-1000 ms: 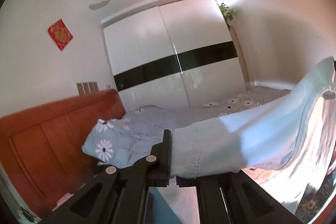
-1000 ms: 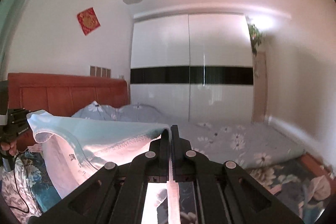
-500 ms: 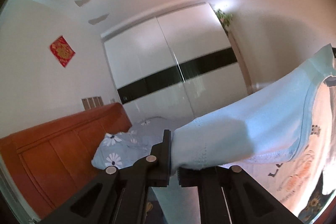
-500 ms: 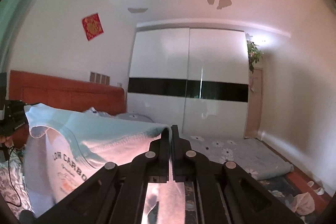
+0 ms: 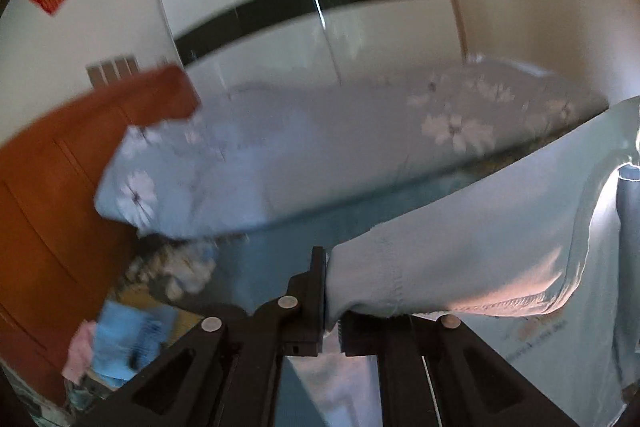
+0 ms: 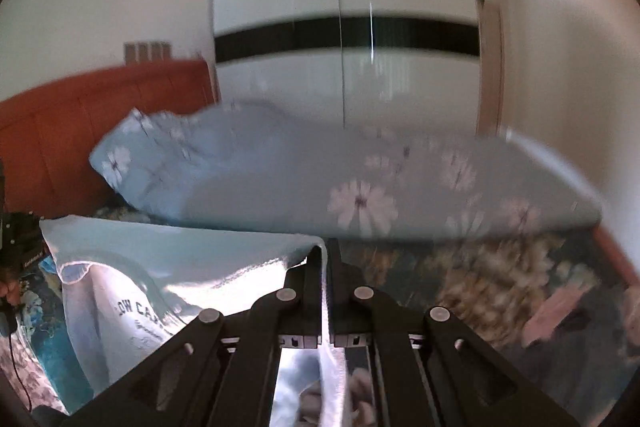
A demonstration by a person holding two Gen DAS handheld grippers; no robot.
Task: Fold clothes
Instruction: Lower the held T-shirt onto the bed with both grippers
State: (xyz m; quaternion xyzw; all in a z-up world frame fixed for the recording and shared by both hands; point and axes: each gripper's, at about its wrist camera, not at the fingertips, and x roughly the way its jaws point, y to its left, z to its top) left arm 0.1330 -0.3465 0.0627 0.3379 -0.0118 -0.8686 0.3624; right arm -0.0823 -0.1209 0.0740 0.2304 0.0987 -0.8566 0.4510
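While stretched, one T-shirt (image 6: 168,267) joins two hand-held grippers.

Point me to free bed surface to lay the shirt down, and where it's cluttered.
Free: the dark floral sheet just ahead of the right gripper, bordered behind by the folded daisy duvet. Crowded: clothes heap by the headboard, and loose pinkish items at right. Both grippers hold the light-blue shirt.
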